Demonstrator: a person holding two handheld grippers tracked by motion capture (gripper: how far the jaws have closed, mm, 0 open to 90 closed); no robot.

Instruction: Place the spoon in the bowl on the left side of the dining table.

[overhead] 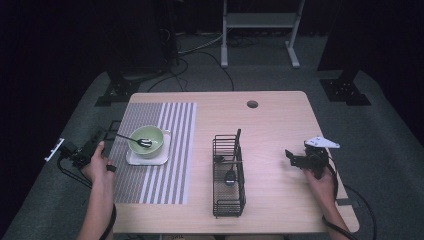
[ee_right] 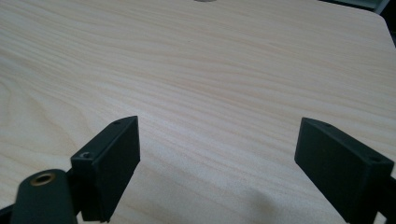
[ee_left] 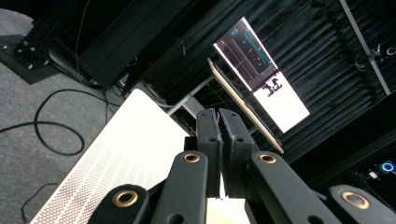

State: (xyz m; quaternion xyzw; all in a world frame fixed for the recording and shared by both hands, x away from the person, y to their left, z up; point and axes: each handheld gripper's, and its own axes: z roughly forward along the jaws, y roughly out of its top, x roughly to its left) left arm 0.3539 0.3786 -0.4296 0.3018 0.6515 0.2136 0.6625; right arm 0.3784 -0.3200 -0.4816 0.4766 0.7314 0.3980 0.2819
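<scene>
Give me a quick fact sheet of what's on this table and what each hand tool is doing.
table: pale wood, striped mat on its left part
bowl: green, on a white plate on the mat
spoon: black, its end in the bowl, handle toward the left gripper
rack: black wire, mid-table, dark utensils standing in it
left gripper: jaws shut; whether they pinch the spoon handle cannot be told
right gripper: jaws wide open over bare wood, holding nothing

Table bears placemat, wire rack.
</scene>
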